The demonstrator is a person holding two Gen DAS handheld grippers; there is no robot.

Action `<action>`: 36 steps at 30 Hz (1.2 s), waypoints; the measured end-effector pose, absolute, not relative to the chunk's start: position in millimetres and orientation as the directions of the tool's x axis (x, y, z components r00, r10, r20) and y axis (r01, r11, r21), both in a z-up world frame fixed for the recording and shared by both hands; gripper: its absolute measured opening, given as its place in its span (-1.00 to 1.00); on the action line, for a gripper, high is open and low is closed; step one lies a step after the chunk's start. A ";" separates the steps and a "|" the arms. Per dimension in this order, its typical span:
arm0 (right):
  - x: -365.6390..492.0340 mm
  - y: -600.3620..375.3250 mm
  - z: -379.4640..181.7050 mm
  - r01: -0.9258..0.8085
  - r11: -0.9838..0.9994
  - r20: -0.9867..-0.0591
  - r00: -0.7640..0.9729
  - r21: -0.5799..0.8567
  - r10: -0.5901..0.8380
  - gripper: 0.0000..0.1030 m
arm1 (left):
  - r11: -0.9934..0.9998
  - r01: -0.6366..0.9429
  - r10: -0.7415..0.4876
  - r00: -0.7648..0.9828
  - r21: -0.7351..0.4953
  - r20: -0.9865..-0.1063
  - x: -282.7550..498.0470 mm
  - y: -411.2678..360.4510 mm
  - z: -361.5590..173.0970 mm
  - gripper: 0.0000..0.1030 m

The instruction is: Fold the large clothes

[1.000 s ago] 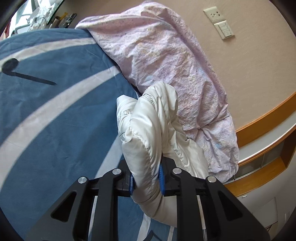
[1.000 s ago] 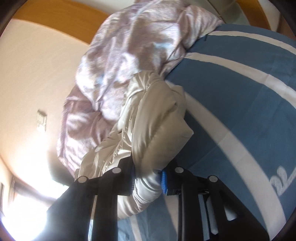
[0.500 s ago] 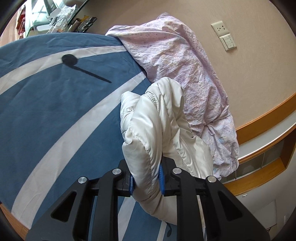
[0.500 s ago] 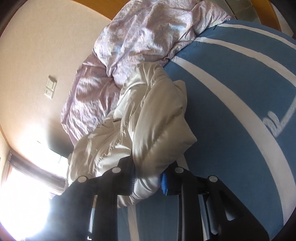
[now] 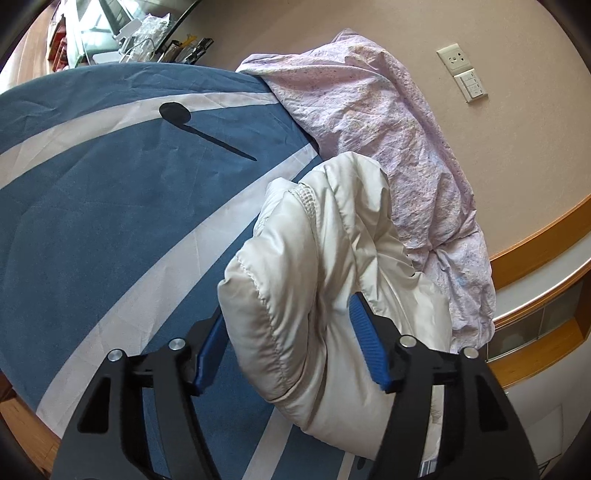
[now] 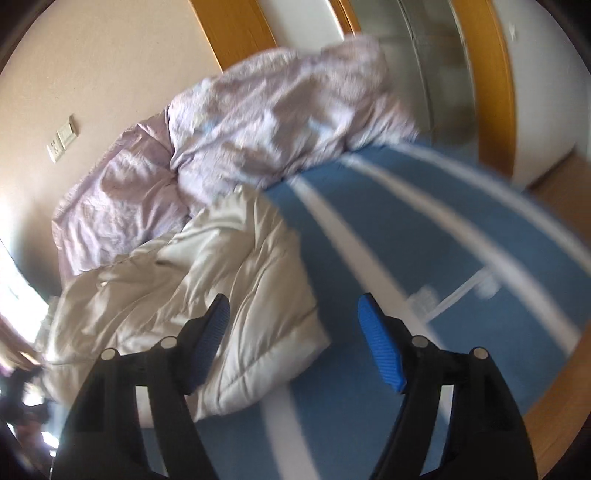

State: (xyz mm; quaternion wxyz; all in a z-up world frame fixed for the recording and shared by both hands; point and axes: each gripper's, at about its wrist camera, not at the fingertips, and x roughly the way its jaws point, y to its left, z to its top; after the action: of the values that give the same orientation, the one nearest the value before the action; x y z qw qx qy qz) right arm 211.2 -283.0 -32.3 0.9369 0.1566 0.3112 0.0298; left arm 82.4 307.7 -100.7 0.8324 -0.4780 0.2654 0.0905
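A white puffy jacket (image 5: 332, 240) lies bunched on the blue bed cover with white stripes (image 5: 110, 203). One thick fold of it stands between the blue pads of my left gripper (image 5: 288, 314), whose jaws are opening; the fold bulges into the gap and the pads no longer squeeze it. In the right wrist view the jacket (image 6: 221, 280) rests crumpled on the bed cover (image 6: 406, 236). My right gripper (image 6: 293, 301) hovers over the jacket's edge with its jaws opening wide. Its left finger is above the cloth, its right finger above the blue cover, and nothing is pinched.
A crumpled pink duvet (image 5: 388, 122) is heaped against the wall behind the jacket, and the right wrist view shows the same duvet (image 6: 258, 122). A wall socket (image 5: 456, 59) sits above it. A wooden ledge (image 5: 535, 236) runs along the wall. Cluttered shelves (image 5: 147, 33) stand beyond the bed.
Both grippers were pinched on folds of the jacket; now both have spread their jaws. The right one has rolled and let go, and the jacket lies slumped on the bed.
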 end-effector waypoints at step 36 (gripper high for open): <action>222.2 -71.9 -71.8 -0.352 0.936 -0.716 0.651 0.009 0.252 0.19 | 0.522 -0.428 -0.047 0.849 -0.738 -0.526 116.4 292.8 -92.4 -0.05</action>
State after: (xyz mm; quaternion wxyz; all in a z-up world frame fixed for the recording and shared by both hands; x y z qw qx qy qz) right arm 222.2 -71.9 -71.8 0.9063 -0.0656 0.3828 0.1667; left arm 116.4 292.8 -92.4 0.8360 -0.4753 0.2496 0.1139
